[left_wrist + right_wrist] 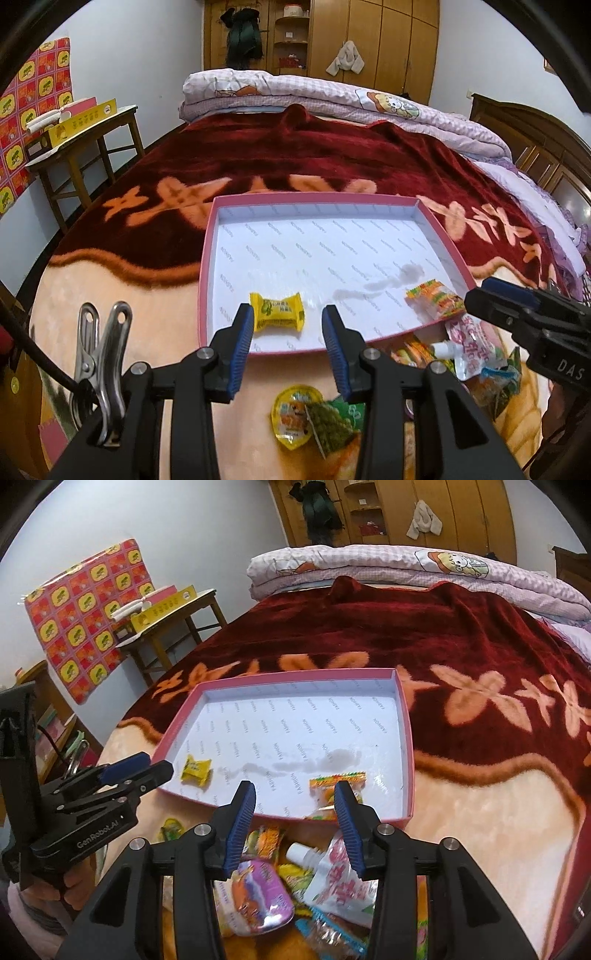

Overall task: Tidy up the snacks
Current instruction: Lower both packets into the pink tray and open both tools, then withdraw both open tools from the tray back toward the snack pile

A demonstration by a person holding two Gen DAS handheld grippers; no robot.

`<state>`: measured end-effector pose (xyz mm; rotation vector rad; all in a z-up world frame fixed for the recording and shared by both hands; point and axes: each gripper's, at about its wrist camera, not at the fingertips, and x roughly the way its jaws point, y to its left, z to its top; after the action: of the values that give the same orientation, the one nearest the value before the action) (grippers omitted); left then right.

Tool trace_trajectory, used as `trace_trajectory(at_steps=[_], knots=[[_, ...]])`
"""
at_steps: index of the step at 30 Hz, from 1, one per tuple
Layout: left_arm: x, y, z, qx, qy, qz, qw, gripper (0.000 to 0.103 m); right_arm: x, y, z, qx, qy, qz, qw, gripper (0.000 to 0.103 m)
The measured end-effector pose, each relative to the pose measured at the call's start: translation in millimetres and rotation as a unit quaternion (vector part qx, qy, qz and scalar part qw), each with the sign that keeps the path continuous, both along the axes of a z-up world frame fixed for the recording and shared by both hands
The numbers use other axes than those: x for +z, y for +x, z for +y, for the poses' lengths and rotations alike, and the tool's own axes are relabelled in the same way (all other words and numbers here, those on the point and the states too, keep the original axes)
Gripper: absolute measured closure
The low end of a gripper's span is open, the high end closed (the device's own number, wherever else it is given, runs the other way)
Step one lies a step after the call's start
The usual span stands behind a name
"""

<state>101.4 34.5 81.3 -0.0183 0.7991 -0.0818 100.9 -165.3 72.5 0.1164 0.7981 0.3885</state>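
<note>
Crinkly foil candy (276, 314) lies in pink tray (207, 258); both tools (288, 325) (295, 801) spread, nothing pinched. Light, slippery — best gripped mid-body.

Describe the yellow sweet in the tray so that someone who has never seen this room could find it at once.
Start at the bed with the dark red flowered blanket, then find the shallow pink tray lying on it. The yellow sweet sits near the tray's front edge. It is all yellow with twisted ends, unlike the orange packet at the far front corner.
</note>
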Motion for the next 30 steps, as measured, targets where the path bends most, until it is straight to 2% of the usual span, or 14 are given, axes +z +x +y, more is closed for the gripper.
trace_trajectory(at_steps=[23, 30], knots=[[-2, -40, -5, -0.021, -0.014, 0.014, 0.9996, 0.063, -11, -50, -3, -0.009, 0.016, 0.013, 1.000, 0.057], [-7, -49, -6, -0.021, -0.014, 0.021, 0.9995, 0.058, -24, -64, -6, -0.013, 0.022, 0.026, 0.999, 0.057]])
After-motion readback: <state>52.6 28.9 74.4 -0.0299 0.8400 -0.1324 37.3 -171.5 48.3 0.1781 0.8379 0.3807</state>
